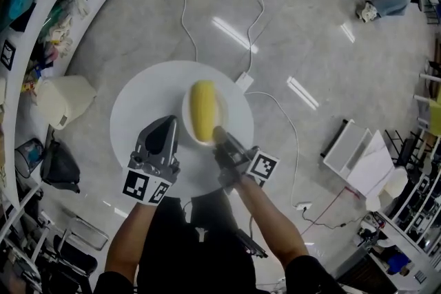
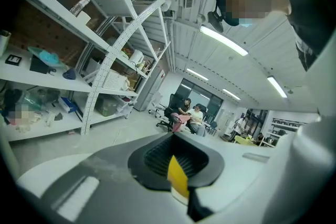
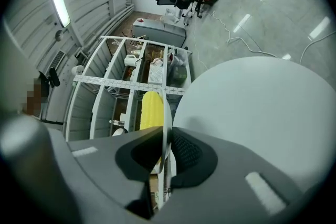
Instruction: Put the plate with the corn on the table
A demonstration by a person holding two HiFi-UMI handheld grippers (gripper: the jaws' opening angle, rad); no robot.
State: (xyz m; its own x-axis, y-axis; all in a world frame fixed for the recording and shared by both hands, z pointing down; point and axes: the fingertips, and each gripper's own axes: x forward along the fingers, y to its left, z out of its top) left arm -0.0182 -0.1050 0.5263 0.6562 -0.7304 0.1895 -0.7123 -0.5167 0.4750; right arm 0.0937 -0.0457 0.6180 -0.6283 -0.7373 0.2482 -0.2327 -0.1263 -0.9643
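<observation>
From the head view, a round white table (image 1: pixel 138 113) stands on a grey floor strewn with white cables (image 1: pixel 258 7), with shelving (image 1: pixel 41 31) curving along the left. The plate (image 1: pixel 186 117) with the corn (image 1: pixel 203 110) sits over the table near its middle, a little toward the right edge, and whether it touches the top cannot be made out. The right gripper (image 1: pixel 220 136) reaches in from the near edge and has the plate's near rim. The left gripper (image 1: pixel 169 122) lies just beside the plate's left rim, over bare tabletop. In the left gripper view the left gripper (image 2: pixel 174 144) has its jaws drawn together tip to tip. A sliver of yellow over white (image 2: pixel 177 176) shows in the slit between the pads, though what it belongs to is unclear. Beyond are shelves (image 2: pixel 105 60) and seated people (image 2: pixel 189 113). In the right gripper view the right gripper (image 3: pixel 165 136) pinches the plate (image 3: pixel 167 113) – seen edge-on as a thin white line between the dark pads – with the corn (image 3: pixel 150 110) on one side of it and the table (image 3: pixel 252 113) on the other.
</observation>
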